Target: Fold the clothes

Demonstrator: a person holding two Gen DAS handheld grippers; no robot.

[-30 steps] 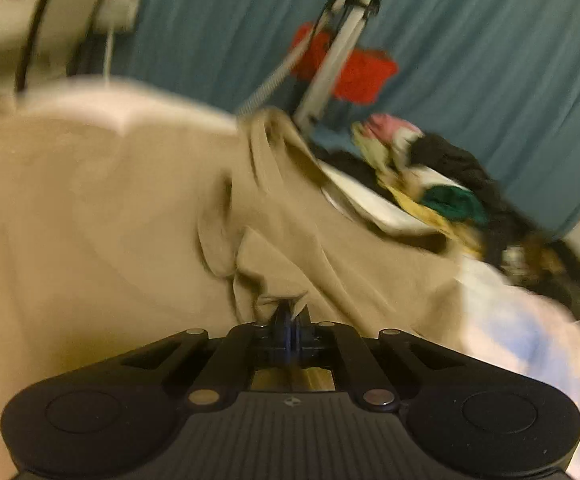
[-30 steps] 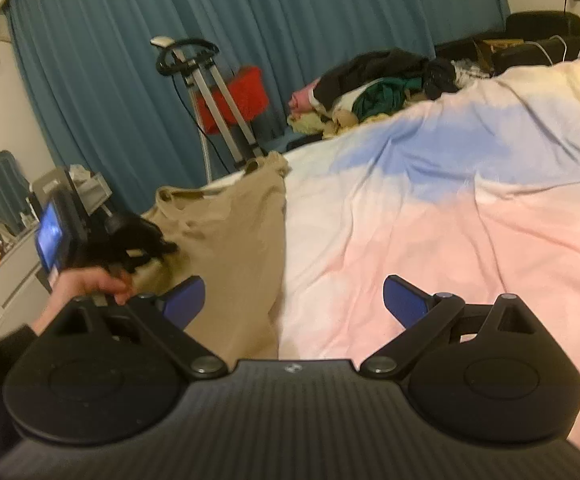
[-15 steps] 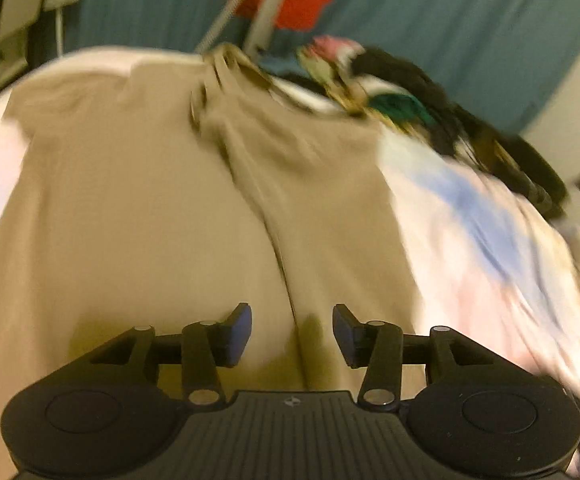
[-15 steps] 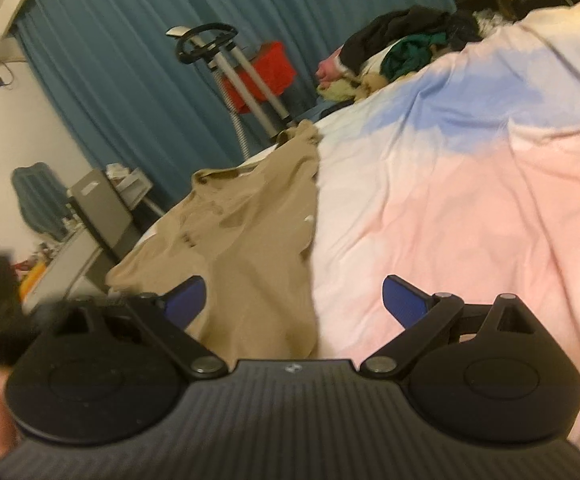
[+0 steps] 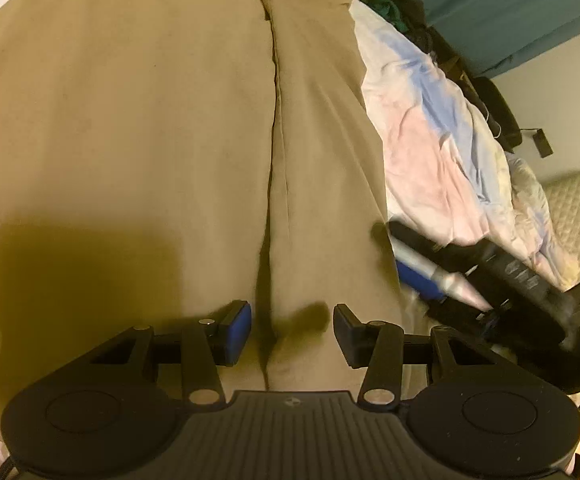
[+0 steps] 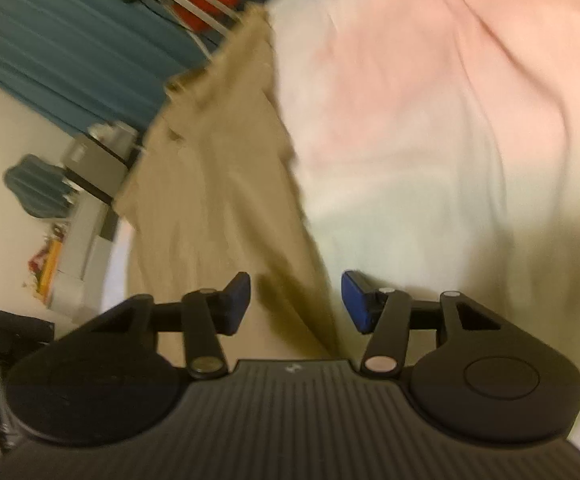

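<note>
The left tool point(image 5: 291, 330) and right tool point(image 6: 295, 302), both released, hover over the half-folded tan garment point(image 5: 150, 120); further folds remain.

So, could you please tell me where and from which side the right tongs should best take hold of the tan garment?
Probably at the near right edge of the tan garment, where it borders the pastel bedcover. That edge already runs between the fingers of the open right tongs, whose jaws have just been closing, so coming down from above astride it looks best; the cloth lies flat, leaving only the border to pinch.
</note>
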